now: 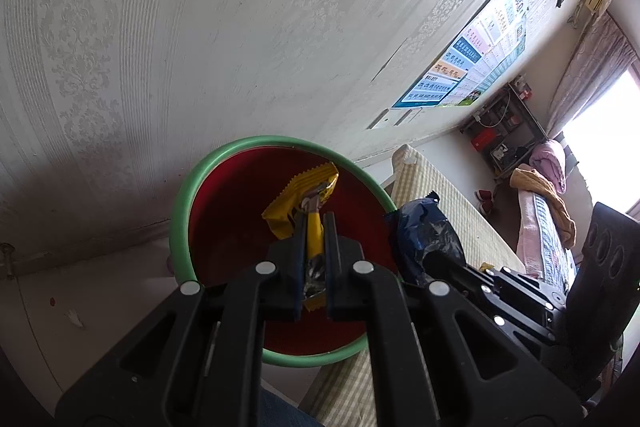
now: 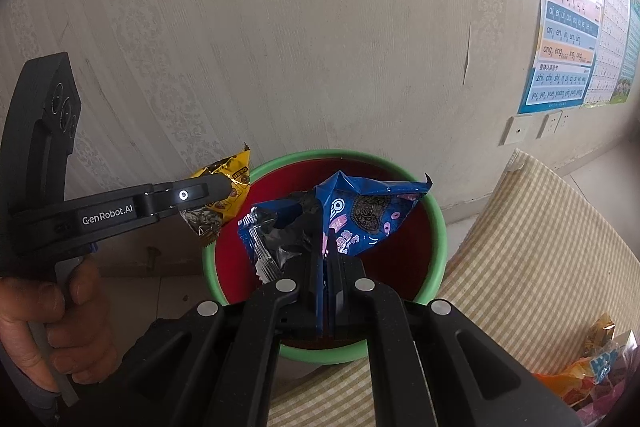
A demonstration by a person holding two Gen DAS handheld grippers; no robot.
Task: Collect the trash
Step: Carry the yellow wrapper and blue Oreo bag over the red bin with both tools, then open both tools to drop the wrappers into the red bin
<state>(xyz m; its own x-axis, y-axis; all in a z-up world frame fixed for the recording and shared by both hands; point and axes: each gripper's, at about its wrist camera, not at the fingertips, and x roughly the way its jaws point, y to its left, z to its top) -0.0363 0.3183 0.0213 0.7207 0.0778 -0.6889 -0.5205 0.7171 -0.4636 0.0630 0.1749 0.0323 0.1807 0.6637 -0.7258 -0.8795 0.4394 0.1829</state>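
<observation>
Left wrist view: left gripper [image 1: 316,223] jaws clamped on yellow snack wrapper [image 1: 298,199], held over red bin [image 1: 180,211] for drop. Right gripper [image 2: 326,251] jaws pinch blue Oreo wrapper [image 2: 360,215] above same bin, beside checked-cloth surface [image 2: 540,247].

Open above the red bin [image 2: 432,227], mouth unobstructed. Hemmed by the wall [image 2: 320,47] just behind and the checked table edge [image 2: 540,247] beside it. Crowded by the left gripper [image 2: 230,191] alongside the right gripper [image 2: 325,259].
</observation>
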